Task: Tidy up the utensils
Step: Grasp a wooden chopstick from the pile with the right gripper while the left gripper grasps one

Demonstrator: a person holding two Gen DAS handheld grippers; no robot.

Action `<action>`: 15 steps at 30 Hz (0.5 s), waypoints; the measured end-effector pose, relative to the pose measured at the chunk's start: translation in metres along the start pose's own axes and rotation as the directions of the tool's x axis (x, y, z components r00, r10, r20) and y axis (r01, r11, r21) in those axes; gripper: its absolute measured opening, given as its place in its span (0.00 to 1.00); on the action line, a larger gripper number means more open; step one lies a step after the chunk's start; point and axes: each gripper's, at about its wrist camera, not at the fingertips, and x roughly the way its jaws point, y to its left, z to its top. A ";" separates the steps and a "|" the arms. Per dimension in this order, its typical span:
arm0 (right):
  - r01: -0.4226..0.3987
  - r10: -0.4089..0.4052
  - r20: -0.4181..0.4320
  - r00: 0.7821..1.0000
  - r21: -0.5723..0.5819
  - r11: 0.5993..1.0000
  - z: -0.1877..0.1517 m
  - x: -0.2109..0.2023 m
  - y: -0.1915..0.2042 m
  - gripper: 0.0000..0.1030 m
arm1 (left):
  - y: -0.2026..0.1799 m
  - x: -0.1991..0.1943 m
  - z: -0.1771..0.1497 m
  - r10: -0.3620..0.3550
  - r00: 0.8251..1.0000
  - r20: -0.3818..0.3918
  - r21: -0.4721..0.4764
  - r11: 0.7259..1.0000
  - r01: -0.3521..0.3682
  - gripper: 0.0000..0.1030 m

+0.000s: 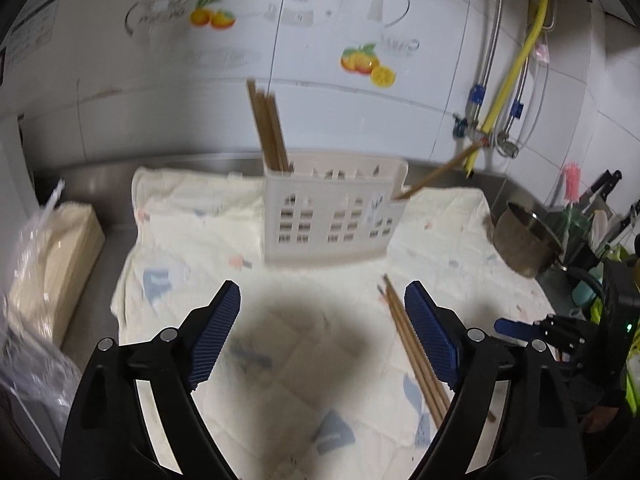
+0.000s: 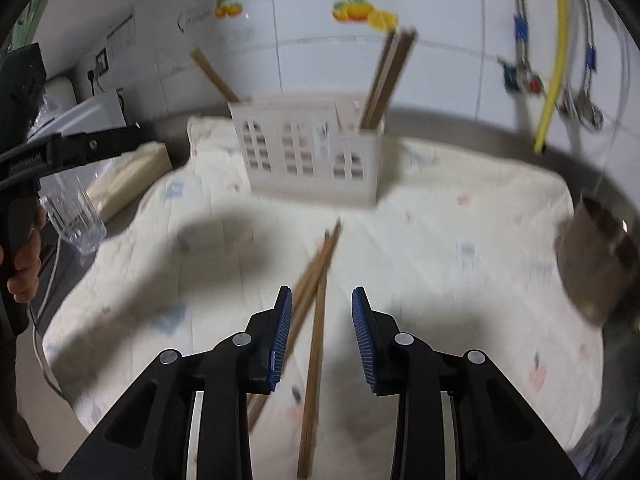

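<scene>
Several loose chopsticks (image 2: 316, 320) lying on cloth: light, stiff, slippery. I'm lining right hand-held gripper (image 2: 322, 336), spread, unpinched, mid-shaft; left hand-held gripper (image 1: 322, 336) spread, empty.

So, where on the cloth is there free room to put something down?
The pale patterned cloth lies bare between the cream plastic utensil holder and the open left gripper, and at its left toward the tissue pack. The right is crowded: loose wooden chopsticks, the right gripper and the steel pot.
</scene>
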 end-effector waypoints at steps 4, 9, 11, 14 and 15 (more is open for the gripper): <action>-0.020 0.021 -0.050 0.999 0.026 0.999 -0.025 0.006 0.003 0.29 | 0.004 0.004 -0.017 0.007 1.000 -0.027 -0.033 0.999 -0.008 0.83; -0.060 0.066 -0.080 0.995 0.072 0.996 -0.046 0.011 0.013 0.23 | 0.010 0.008 -0.037 0.022 0.998 -0.057 -0.074 0.997 -0.026 0.84; -0.070 0.078 -0.091 0.993 0.084 0.994 -0.051 0.015 0.018 0.20 | 0.011 0.010 -0.042 0.033 0.997 -0.066 -0.077 0.996 -0.038 0.84; -0.079 0.091 -0.098 0.991 0.119 0.990 -0.054 0.020 0.019 0.15 | 0.014 0.011 -0.048 0.036 0.996 -0.077 -0.085 0.995 -0.042 0.84; -0.082 0.096 -0.099 0.991 0.131 0.988 -0.055 0.021 0.019 0.14 | 0.015 0.010 -0.050 0.038 0.996 -0.079 -0.087 0.995 -0.045 0.84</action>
